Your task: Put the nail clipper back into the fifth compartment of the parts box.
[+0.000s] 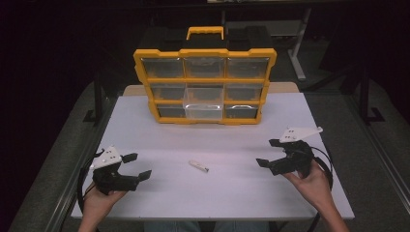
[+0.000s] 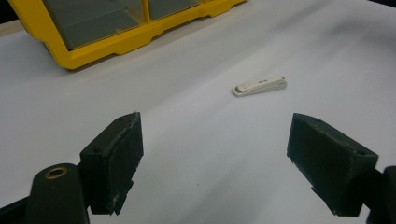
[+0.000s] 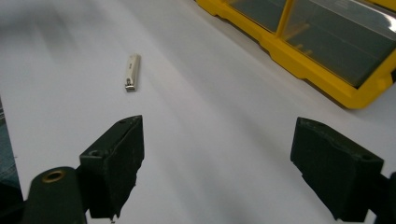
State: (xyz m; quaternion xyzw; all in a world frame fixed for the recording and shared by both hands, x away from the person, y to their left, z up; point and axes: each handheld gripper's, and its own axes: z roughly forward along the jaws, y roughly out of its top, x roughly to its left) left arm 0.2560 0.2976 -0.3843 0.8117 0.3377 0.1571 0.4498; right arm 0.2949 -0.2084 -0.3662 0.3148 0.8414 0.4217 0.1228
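High view: organizer (image 1: 205,86) middle drawer (image 1: 203,109) protrudes, contents unclear; both grippers spread.

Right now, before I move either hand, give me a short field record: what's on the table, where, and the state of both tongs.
surface: white table
organizer: yellow drawer organizer at the far side, upright, one bottom-middle clear drawer pulled out
loose item: small white nail clipper lying flat near the table centre, touching nothing
left tongs: open, empty, hand-held at near left
right tongs: open, empty, hand-held at near right
clipper position: between the two tongs
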